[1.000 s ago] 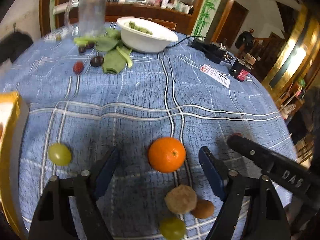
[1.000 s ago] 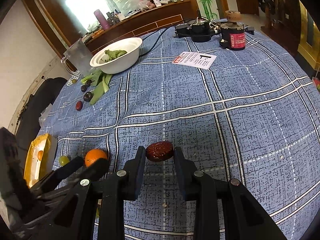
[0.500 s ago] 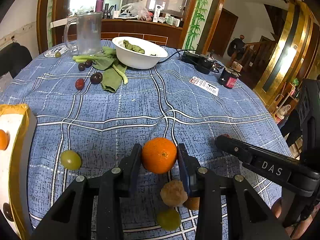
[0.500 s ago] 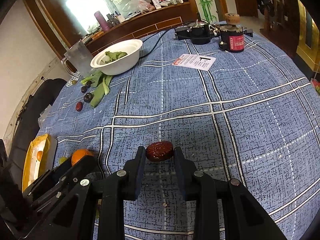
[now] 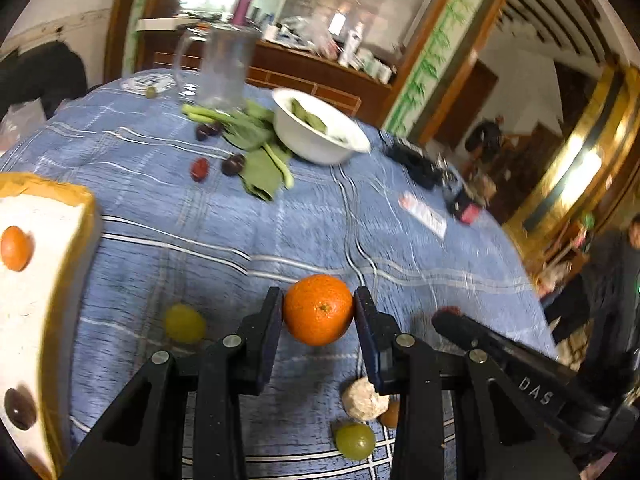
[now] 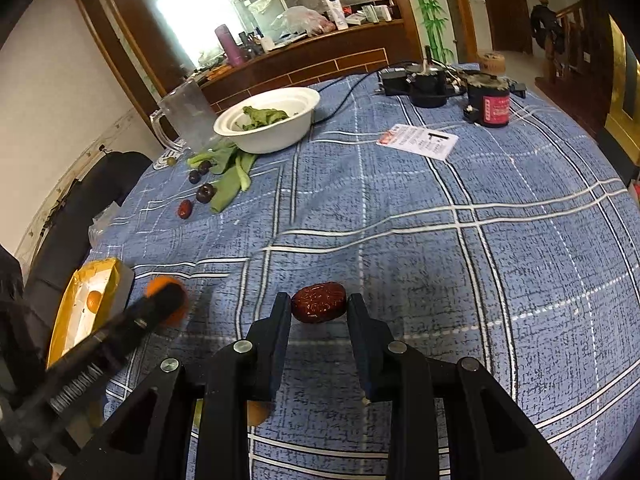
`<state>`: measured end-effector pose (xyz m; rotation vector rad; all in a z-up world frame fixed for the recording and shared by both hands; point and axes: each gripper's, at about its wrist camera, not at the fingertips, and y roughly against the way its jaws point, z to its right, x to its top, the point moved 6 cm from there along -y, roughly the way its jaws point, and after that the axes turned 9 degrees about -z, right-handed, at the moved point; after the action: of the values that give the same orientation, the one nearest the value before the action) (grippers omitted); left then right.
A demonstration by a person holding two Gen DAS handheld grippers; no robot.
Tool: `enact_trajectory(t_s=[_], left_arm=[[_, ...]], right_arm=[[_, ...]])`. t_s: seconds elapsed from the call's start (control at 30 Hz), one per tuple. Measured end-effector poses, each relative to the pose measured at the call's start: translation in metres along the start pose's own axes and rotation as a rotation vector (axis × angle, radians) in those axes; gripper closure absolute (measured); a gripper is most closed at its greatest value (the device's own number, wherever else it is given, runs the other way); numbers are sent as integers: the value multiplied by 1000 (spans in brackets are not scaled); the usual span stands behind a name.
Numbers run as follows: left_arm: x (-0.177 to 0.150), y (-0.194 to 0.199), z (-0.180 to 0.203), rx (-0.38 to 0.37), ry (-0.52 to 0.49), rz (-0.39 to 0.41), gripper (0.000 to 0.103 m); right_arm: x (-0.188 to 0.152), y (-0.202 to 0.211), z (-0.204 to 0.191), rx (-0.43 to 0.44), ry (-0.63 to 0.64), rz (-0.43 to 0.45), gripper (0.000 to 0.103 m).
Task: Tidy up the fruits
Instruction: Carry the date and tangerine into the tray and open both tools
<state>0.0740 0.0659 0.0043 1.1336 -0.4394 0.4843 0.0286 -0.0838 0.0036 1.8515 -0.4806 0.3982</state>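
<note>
My left gripper [image 5: 318, 308] is shut on an orange [image 5: 318, 309] and holds it above the blue checked tablecloth [image 5: 224, 220]. My right gripper [image 6: 319, 308] is shut on a red date [image 6: 319, 307] just above the cloth. A yellow-rimmed white tray [image 5: 36, 280] at the left holds a small orange fruit [image 5: 14, 248] and a dark one [image 5: 19, 408]. Green grapes [image 5: 185, 323] [image 5: 354, 440], a fuzzy brown fruit [image 5: 365, 400], and far dark plums [image 5: 233, 164] and a red date [image 5: 199, 169] lie on the cloth.
A white bowl [image 5: 320, 136] of greens, loose green leaves [image 5: 260, 160] and a clear jug [image 5: 220, 68] stand at the far side. A paper card [image 6: 420, 142], a black device with cables [image 6: 428, 84] and a red-labelled jar [image 6: 490, 100] sit at the far right.
My left gripper closed on the orange, lifted it off the cloth and swung left toward the tray. My right gripper stays shut on the red date, barely moved.
</note>
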Motion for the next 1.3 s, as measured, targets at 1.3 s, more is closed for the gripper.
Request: enact_trajectory(t_s=[1.3], left_arm=[[-44, 148, -236, 313, 238, -23, 68]], right_arm=[[-84, -34, -276, 324, 331, -234, 70]])
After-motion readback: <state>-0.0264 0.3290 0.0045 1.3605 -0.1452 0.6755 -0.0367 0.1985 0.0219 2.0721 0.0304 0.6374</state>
